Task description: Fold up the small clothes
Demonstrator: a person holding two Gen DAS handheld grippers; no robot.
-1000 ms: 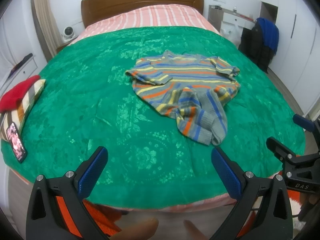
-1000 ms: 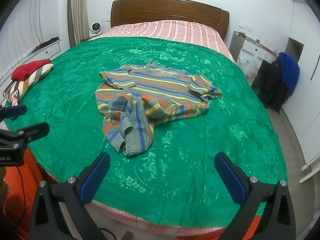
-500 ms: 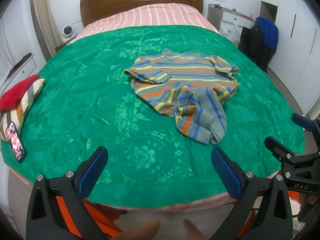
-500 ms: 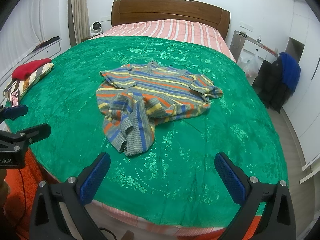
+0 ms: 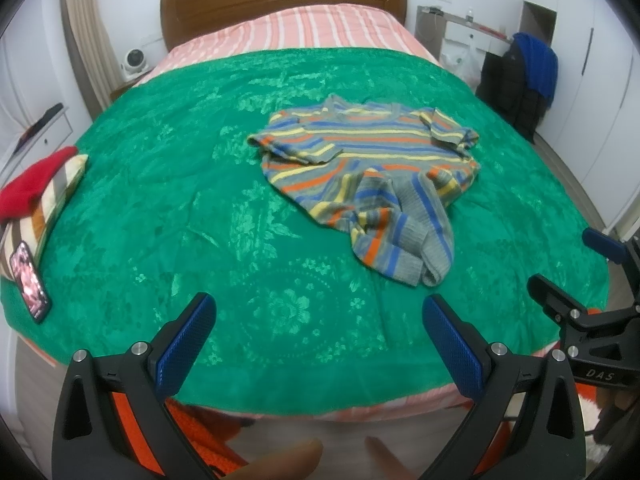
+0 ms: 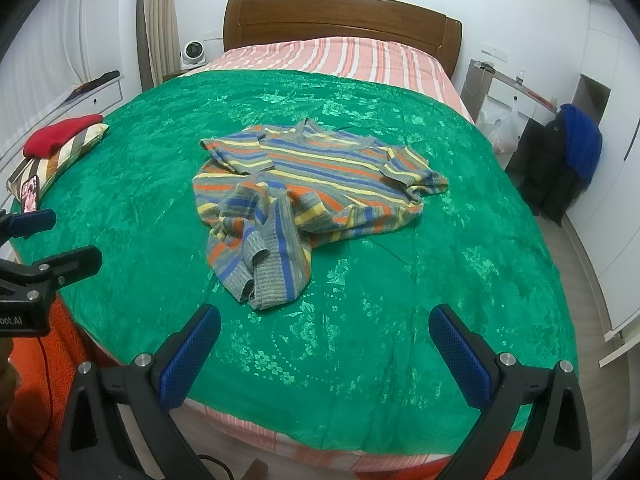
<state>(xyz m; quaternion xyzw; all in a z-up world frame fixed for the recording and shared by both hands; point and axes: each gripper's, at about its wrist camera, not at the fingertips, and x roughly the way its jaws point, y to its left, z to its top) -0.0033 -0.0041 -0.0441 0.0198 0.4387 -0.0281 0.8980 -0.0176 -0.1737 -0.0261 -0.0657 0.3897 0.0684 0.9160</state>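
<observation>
Green brocade bedspread point(image 5: 168, 216) filled both views, and on it lay the striped sweater point(image 5: 372, 168), rumpled, its lower part bunched into a heap nearest the foot of the bed. Over the last second almost nothing had shifted: the sweater sat a touch closer in both wrist views, so both tools had eased forward only slightly. The left gripper point(image 5: 316, 332) hung over the near edge of the bed with its jaws wide apart and nothing between them; the right gripper point(image 6: 324, 340) matched it, jaws apart, empty, well short of the cloth. Neither touched the sweater. A red hat point(image 5: 28, 188) on a striped cushion point(image 5: 52, 200) and a phone point(image 5: 30, 282) lay off to the left edge, well apart from the work. My read: folding had not begun, this was the approach, and the crumpled hem would likely need pulling flat first. That soft knit could drag and bunch again if only one corner got lifted.
</observation>
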